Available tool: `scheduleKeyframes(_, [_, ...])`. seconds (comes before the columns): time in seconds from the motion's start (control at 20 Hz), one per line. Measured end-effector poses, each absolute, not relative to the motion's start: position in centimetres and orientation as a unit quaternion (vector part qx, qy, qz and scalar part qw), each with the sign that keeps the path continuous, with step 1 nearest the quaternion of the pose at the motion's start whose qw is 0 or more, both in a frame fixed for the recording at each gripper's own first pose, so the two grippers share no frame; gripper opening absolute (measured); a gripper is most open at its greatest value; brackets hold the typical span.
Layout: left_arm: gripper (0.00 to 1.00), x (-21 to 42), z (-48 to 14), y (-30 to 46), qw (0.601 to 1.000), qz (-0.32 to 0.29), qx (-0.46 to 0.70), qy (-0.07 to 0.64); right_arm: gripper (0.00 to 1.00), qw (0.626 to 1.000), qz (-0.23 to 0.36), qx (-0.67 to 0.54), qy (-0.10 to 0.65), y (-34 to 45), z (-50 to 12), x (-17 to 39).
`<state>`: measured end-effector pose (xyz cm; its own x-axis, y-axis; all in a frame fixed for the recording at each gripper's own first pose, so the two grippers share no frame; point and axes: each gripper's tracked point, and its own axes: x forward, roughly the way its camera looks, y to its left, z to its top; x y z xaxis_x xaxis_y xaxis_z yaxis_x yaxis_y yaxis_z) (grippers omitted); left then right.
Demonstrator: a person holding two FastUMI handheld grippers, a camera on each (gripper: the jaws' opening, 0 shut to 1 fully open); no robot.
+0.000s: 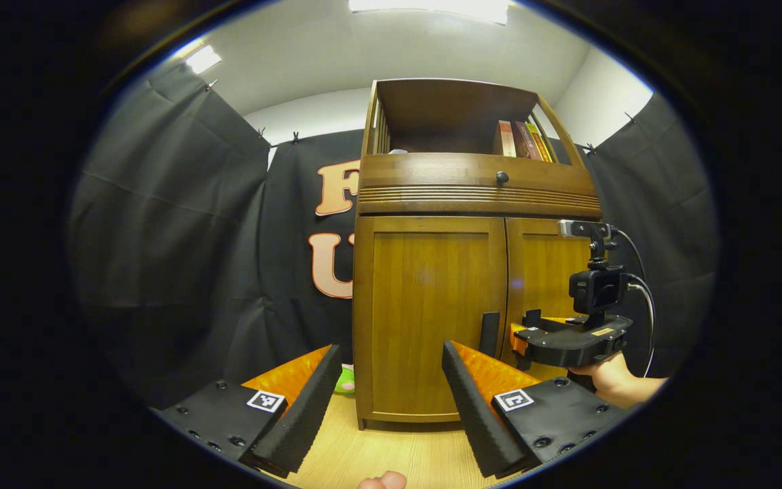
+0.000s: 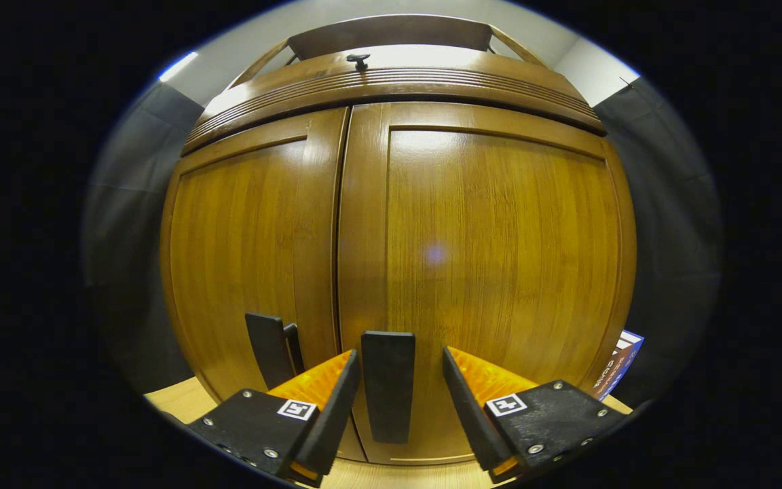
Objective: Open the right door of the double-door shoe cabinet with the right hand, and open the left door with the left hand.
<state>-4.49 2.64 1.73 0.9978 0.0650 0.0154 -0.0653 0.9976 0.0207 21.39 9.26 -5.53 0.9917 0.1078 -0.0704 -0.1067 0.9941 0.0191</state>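
The wooden shoe cabinet (image 1: 472, 197) stands ahead with both doors shut. In the right gripper view the right door (image 2: 499, 251) and left door (image 2: 241, 251) are very close. My right gripper (image 2: 400, 356) is open, and its fingers straddle the right door's dark upright handle (image 2: 388, 401); the left finger is almost touching it and the right one stands apart. The left door's handle (image 2: 269, 356) is just to the left. In the left gripper view my left gripper (image 1: 389, 350) is open, short of the left door (image 1: 428, 319) and its handle (image 1: 489, 334). The right gripper (image 1: 525, 331) is at the right door (image 1: 547, 272).
A drawer with a round knob (image 1: 501, 178) sits above the doors, and books (image 1: 523, 139) stand on the open top shelf. A hand (image 1: 611, 380) holds the right gripper. The floor (image 1: 377, 455) is light wood. A small green object (image 1: 345, 380) lies left of the cabinet, a box (image 2: 618, 363) to its right.
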Motion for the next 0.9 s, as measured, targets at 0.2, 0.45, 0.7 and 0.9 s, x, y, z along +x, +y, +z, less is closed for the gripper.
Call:
scheduleKeyframes(0.2, [0.96, -4.41, 1.65, 2.67, 0.999, 0.033, 0.012, -0.005, 0.65, 0.998, 0.058, 0.013, 0.024, 9.27, -5.58, 21.19])
scheduleKeyframes(0.45, [0.99, -4.15, 1.70, 2.58, 0.999, 0.029, 0.015, -0.004, 0.31, 0.997, 0.067, 0.039, 0.026, 9.81, -5.95, 21.19])
scheduleKeyframes(0.7, [0.96, -4.05, 1.77, 2.25, 1.000, 0.021, 0.014, -0.005, 0.31, 0.996, 0.076, 0.027, 0.026, 9.80, -6.13, 20.99])
scheduleKeyframes(0.9, [0.98, -4.17, 1.82, 2.37, 1.000, 0.022, 0.013, -0.008, 0.28, 0.996, 0.078, 0.017, 0.029, 9.75, -6.13, 20.91])
